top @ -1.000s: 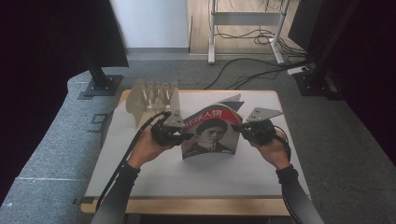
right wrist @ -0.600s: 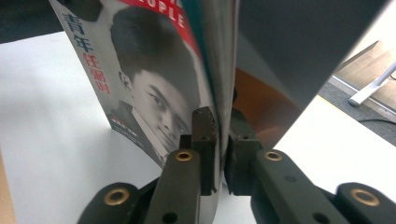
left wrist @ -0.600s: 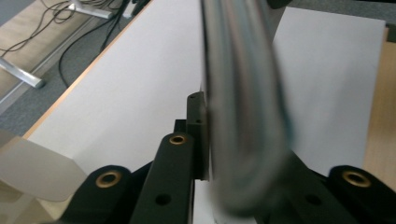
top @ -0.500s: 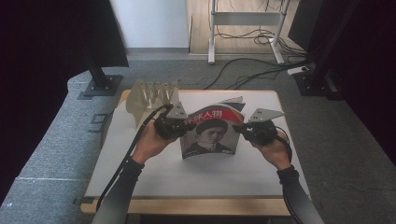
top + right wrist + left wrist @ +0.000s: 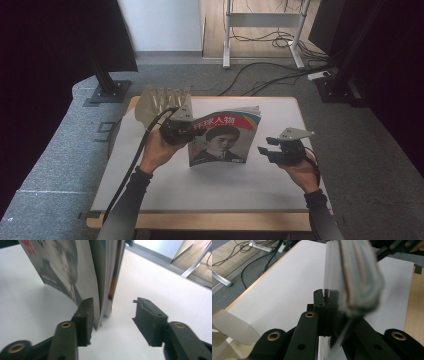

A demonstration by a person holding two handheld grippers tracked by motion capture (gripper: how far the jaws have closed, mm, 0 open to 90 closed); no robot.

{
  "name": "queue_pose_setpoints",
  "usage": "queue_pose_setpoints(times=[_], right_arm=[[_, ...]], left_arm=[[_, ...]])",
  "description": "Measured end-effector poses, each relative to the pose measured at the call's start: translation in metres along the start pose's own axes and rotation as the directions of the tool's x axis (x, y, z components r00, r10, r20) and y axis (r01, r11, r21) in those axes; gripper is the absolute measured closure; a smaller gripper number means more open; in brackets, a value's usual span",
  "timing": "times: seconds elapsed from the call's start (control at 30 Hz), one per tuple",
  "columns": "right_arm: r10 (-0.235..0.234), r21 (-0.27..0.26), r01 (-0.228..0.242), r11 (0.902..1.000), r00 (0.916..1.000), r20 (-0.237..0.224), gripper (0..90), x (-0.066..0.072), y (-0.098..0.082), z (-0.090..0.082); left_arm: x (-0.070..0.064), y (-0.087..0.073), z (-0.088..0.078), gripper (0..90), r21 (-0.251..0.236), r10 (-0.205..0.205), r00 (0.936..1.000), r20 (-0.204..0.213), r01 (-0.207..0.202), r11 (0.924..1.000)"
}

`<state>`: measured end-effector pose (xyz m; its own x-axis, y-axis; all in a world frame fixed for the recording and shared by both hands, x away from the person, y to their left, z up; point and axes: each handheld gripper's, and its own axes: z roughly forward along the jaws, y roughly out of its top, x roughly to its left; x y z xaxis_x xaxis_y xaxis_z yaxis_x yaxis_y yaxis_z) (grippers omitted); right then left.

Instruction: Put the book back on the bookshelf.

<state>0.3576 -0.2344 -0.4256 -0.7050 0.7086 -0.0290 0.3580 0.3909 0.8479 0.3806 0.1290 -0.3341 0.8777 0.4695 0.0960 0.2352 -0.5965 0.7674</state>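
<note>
A magazine (image 5: pixel 222 140) with a portrait cover stands upright on the white table (image 5: pixel 200 190), leaning a little. My left gripper (image 5: pixel 188 134) holds its left edge. In the left gripper view the jaws (image 5: pixel 325 293) are shut on a thin sheet of the magazine (image 5: pixel 359 277), whose thick block of pages bulges to their right. My right gripper (image 5: pixel 266 146) hangs just off the magazine's right edge, low over the table. Its jaws have just been opening. In the right gripper view the gripper (image 5: pixel 113 306) stands open, with the magazine's page edges (image 5: pixel 105 277) just past its left jaw, untouched.
A clear plastic rack (image 5: pixel 162 102) with upright dividers stands at the table's back left corner, close behind my left hand. Black stands (image 5: pixel 107 85) and cables lie on the grey floor beyond the table. Bare table surface stretches in front of and to the right of the magazine.
My right gripper has let go of the magazine's right edge, opened, and dropped down and to the right. The left gripper has stayed on the left edge and holds the magazine alone.
</note>
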Motion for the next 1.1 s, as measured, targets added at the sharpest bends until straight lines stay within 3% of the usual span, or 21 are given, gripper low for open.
queue_pose_setpoints(times=[0.3,0.53,0.7,1.1], right_arm=[[0.033,0.032,-0.034,0.9989,0.9994,0.004,35.7,-0.001,-0.034,0.012],[0.058,0.045,-0.060,0.9972,0.9972,0.047,27.7,-0.001,-0.055,0.018],[0.080,0.058,-0.084,0.9948,0.9945,0.068,24.4,-0.003,-0.069,0.021],[0.097,0.122,-0.105,0.9869,0.9931,0.065,14.6,0.001,-0.092,0.036]], left_arm=[[0.005,-0.003,-0.017,86.9,0.006,-0.033,0.9993,-0.015,0.033,0.9994],[0.009,-0.009,-0.032,86.9,0.005,-0.059,0.9972,-0.046,0.060,0.9982],[0.014,-0.013,-0.044,87.0,0.009,-0.084,0.9940,-0.070,0.085,0.9963],[0.024,-0.027,-0.073,87.0,-0.007,-0.150,0.9813,-0.120,0.151,0.9886]])
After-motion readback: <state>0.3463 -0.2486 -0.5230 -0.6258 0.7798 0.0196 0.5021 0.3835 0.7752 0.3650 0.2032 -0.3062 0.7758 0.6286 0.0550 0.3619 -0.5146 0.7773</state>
